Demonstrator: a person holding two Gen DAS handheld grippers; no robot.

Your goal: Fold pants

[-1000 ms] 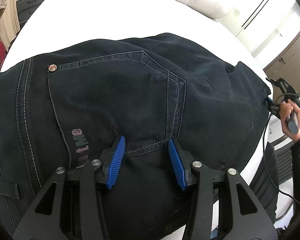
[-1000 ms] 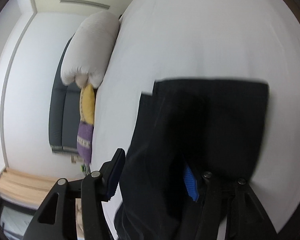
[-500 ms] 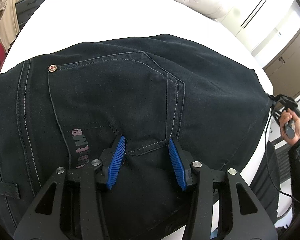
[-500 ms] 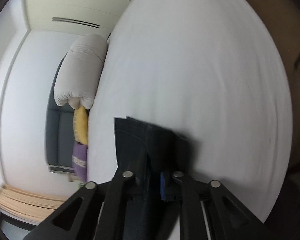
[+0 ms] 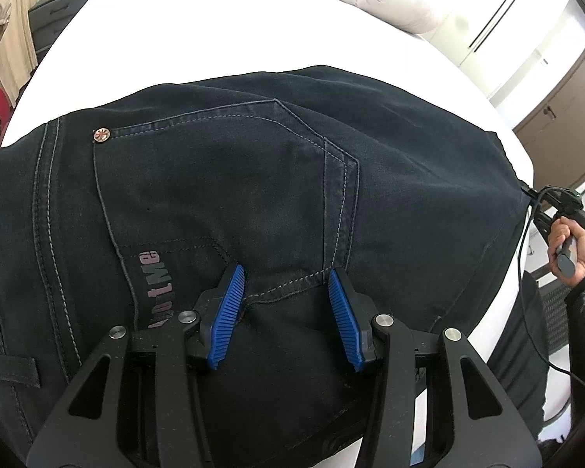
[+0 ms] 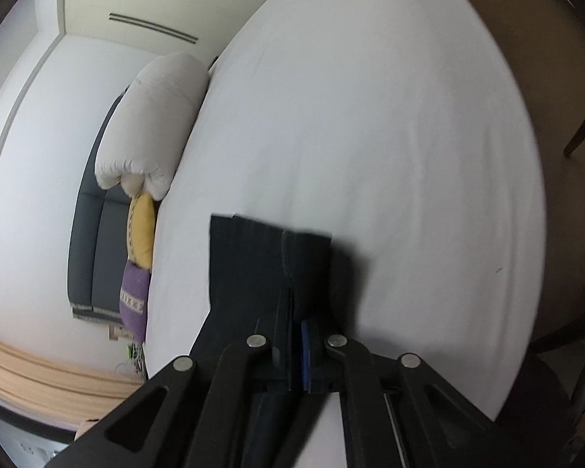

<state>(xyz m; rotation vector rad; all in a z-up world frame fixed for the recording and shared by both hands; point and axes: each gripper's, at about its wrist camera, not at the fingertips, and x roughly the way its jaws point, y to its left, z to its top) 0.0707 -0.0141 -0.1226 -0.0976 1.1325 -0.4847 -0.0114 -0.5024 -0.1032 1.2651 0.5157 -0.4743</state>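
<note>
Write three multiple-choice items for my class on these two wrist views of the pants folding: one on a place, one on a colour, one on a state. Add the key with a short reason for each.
1. Where do the pants lie?
A. on a white bed
B. on a wooden floor
C. over a chair back

2. What colour are the pads on the left gripper?
A. red
B. blue
C. green

3. How does the right gripper stand?
A. open, apart from the fabric
B. shut on nothing
C. shut on the pants

Key:
1. A: the dark denim is spread over the white bed, with pillows at the far end.
2. B: both ribbed pads are bright blue.
3. C: in the right wrist view its jaws are drawn together with dark cloth between them.
</note>
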